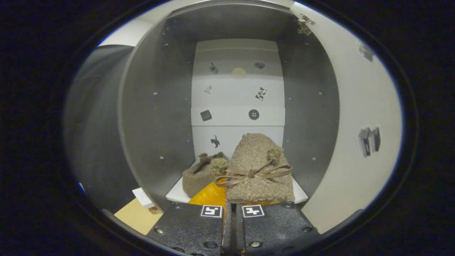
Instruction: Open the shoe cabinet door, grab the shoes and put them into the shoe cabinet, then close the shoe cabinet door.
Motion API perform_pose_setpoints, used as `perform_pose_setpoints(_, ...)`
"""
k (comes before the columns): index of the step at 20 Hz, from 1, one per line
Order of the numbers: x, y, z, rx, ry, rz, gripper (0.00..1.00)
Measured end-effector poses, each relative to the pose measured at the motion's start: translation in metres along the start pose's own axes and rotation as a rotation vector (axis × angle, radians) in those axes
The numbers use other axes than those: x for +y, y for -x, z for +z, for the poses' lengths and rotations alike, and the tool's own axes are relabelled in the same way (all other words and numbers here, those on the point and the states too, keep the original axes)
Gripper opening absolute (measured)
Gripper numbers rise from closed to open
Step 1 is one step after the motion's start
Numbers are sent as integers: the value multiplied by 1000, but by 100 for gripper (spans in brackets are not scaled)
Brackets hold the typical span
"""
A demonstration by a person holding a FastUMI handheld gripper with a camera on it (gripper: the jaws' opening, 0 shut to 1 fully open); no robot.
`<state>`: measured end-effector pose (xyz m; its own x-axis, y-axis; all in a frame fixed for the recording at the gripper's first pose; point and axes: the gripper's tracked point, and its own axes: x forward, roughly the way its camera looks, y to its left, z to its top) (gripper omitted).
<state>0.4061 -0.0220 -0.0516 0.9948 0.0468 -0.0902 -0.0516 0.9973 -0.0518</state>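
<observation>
The shoe cabinet [156,106] stands open in front of me, with grey side walls and a white back panel. Its white door [355,124] is swung out to the right. A fuzzy brown shoe with a leather bow [259,167] sits just ahead of my fingertips, its near end over the cabinet's white bottom shelf [174,193]. My gripper [233,213] has its fingers nearly together, shut on this shoe's near edge. A second brown shoe [199,177] with a pompom lies on the shelf, left of the first. A yellow-orange sole [209,195] shows between them.
A door hinge [305,25] sits at the cabinet's upper right corner. Outside the cabinet, to the lower left, a small white block [144,197] lies on a pale wooden surface [137,213]. Dark cloth hangs to the left of the cabinet.
</observation>
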Motion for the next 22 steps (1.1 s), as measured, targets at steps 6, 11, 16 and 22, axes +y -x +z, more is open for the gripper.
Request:
perform_pose_setpoints(6, -2, -73, 4, 50, 30, 1, 8)
perform_pose_setpoints(11, -12, -113, -15, 126, 5, -16, 8)
perform_pose_setpoints(16, -24, -132, -38, 234, -31, -41, 8)
perform_pose_setpoints(22, -24, -143, -56, 357, -67, -59, 8)
